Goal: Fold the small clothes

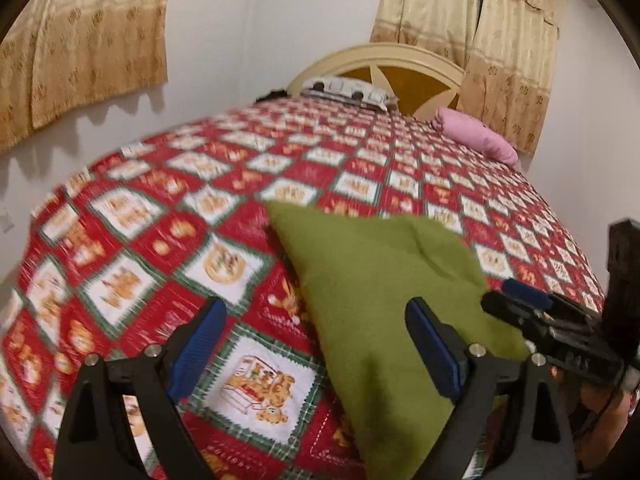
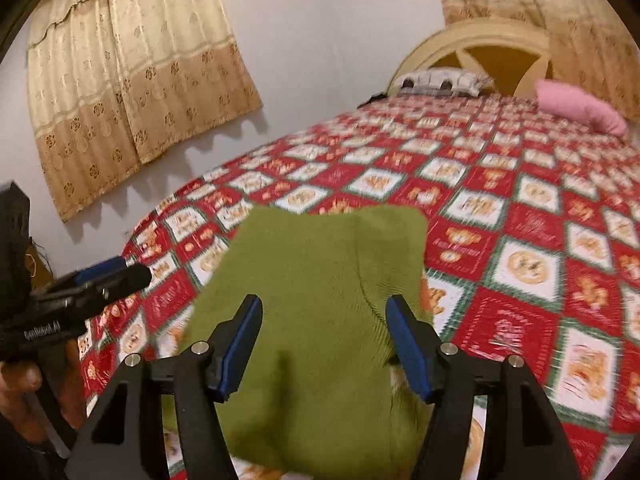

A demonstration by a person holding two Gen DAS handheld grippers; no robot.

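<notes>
An olive green small garment (image 1: 376,292) lies folded on the red patterned bedspread (image 1: 160,208), near the bed's front edge. It also shows in the right wrist view (image 2: 320,288). My left gripper (image 1: 316,344) is open, its right finger over the garment's left part and its left finger over the bedspread. My right gripper (image 2: 324,340) is open above the garment's near part, one finger on each side, holding nothing. The right gripper shows at the right of the left wrist view (image 1: 516,300), and the left gripper at the left of the right wrist view (image 2: 116,274).
A pink pillow (image 1: 476,136) and a patterned pillow (image 1: 352,92) lie at the cream headboard (image 1: 384,56). Beige curtains (image 1: 80,48) hang on the white wall to the left and behind the bed. The bedspread drops off at the left edge.
</notes>
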